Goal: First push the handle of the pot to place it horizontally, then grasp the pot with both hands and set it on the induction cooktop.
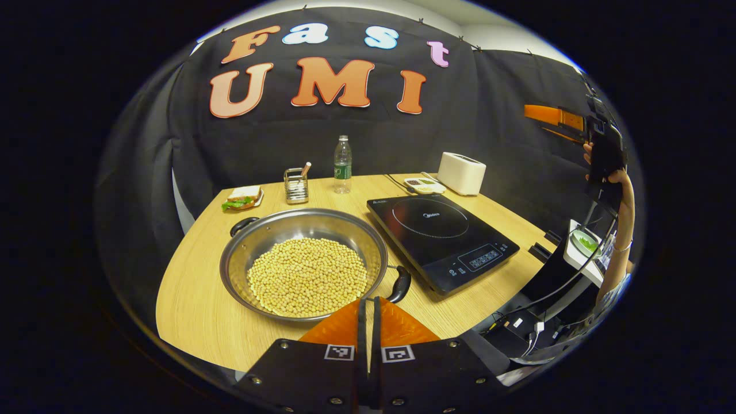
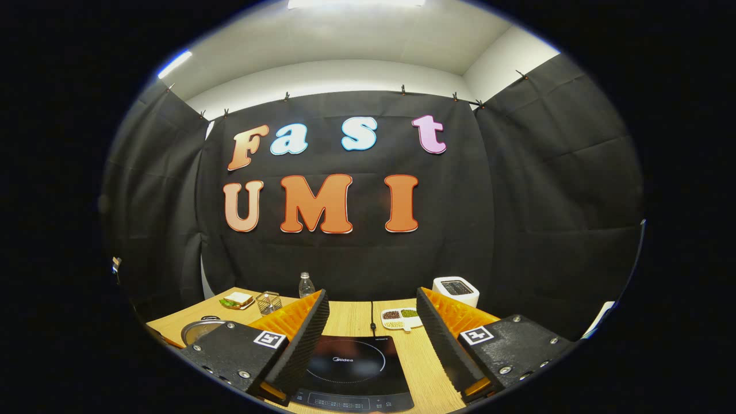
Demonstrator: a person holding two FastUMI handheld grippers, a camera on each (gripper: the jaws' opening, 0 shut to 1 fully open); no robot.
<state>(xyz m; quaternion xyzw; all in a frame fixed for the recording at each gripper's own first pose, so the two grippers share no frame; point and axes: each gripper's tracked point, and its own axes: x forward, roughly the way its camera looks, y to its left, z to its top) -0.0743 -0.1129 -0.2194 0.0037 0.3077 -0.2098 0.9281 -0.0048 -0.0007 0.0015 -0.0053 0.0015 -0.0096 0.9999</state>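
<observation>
- My left gripper (image 1: 368, 313) had its fingers pressed together, holding nothing, just above the near rim of the pot (image 1: 305, 261).
- The pot sat on the table (image 1: 190, 310), full of beans (image 1: 307, 276), beside the induction cooktop (image 1: 443, 238).
- My right gripper (image 2: 372, 339) was spread wide, up above the cooktop.

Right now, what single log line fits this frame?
stage: handle push pending | left gripper: shut, beside near pot handle | right gripper: open above induction cooktop | pot: on table, off cooktop
</observation>
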